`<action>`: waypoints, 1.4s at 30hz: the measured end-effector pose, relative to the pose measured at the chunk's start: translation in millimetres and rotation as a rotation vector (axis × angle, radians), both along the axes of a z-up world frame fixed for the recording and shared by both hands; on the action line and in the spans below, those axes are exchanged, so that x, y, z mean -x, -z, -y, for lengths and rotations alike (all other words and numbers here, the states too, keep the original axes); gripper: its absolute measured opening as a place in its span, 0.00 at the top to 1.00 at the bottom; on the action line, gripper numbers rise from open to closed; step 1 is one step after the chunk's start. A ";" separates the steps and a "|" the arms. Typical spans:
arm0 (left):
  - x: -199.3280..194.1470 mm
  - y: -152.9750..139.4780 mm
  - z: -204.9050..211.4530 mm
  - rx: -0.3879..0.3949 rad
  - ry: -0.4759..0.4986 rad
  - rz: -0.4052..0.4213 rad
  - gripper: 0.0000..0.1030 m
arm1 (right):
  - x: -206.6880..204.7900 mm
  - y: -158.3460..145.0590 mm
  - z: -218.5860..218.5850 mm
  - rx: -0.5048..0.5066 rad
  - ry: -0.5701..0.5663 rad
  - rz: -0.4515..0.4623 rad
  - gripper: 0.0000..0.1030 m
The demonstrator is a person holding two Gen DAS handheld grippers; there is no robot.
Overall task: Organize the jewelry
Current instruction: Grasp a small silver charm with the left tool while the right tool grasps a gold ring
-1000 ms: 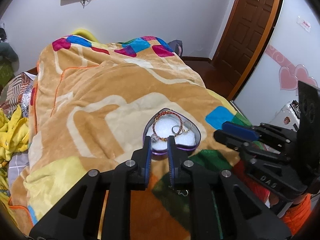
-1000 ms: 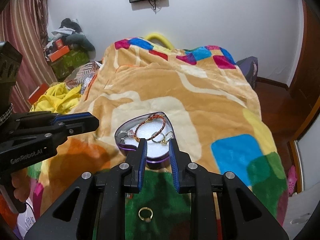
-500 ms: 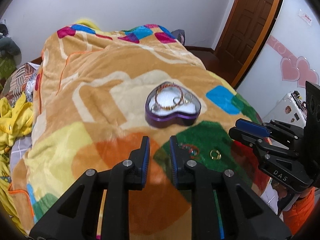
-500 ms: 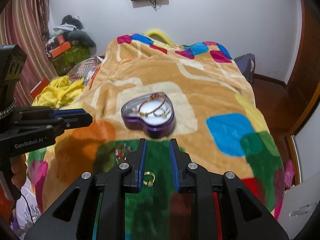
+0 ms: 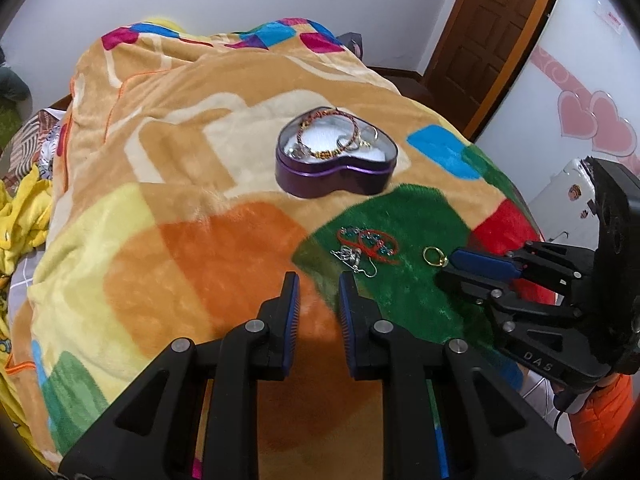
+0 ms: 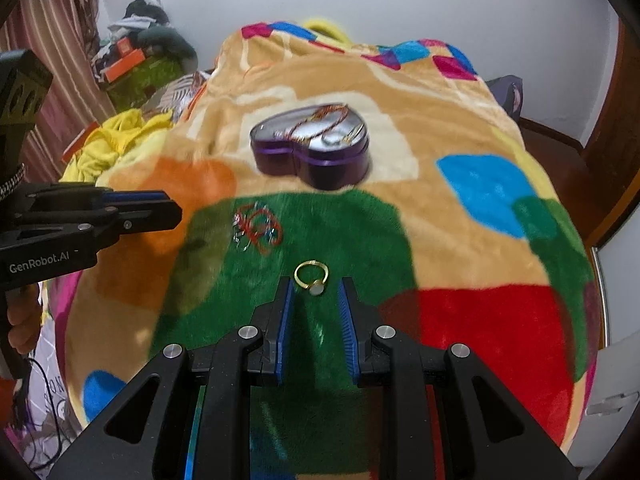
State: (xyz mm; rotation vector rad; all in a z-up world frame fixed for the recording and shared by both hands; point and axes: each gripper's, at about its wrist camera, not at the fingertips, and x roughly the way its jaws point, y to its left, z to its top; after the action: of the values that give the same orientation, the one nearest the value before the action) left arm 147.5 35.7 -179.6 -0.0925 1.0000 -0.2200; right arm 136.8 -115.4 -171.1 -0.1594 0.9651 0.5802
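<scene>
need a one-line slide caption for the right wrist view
Open right gripper lined up on a gold ring with a pale stone on the green blanket patch, purple heart-shaped tin beyond.

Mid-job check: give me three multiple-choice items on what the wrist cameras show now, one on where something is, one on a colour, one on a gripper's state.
1. Where does the gold ring lie?
A. inside the heart-shaped tin
B. on the green patch of the blanket, just ahead of the right gripper
C. on the orange patch

2. What colour is the wall of the heart-shaped tin?
A. purple
B. red
C. white

3. How does the left gripper stand?
A. shut on an earring
B. shut on the ring
C. open and holding nothing

Answers:
1 B: the ring sits on green pile of the blanket, before the right gripper fingertips.
2 A: the tin's side is dark purple around a white lining.
3 C: blanket shows through the gap between its fingers; the silver earring and red bracelets lie beyond them.
</scene>
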 end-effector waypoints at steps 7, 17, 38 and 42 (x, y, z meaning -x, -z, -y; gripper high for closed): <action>-9.4 10.3 3.3 0.023 0.022 -0.014 0.82 | -2.6 5.2 -4.9 0.006 -0.007 0.005 0.80; -26.7 26.3 16.2 -0.033 0.055 -0.031 0.82 | -2.3 8.1 -4.3 -0.027 -0.013 0.012 0.80; -38.9 29.8 23.2 -0.050 0.073 -0.015 0.92 | -2.6 4.1 -1.4 -0.071 -0.005 0.028 0.83; -30.5 24.0 20.6 -0.051 0.055 -0.003 0.92 | -1.4 -1.3 0.8 -0.074 0.000 0.040 0.83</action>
State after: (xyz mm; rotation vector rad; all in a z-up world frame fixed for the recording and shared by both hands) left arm 178.0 15.2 -203.6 -0.0185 1.0109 -0.2441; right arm 138.2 -116.2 -169.8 -0.1049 0.9033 0.6092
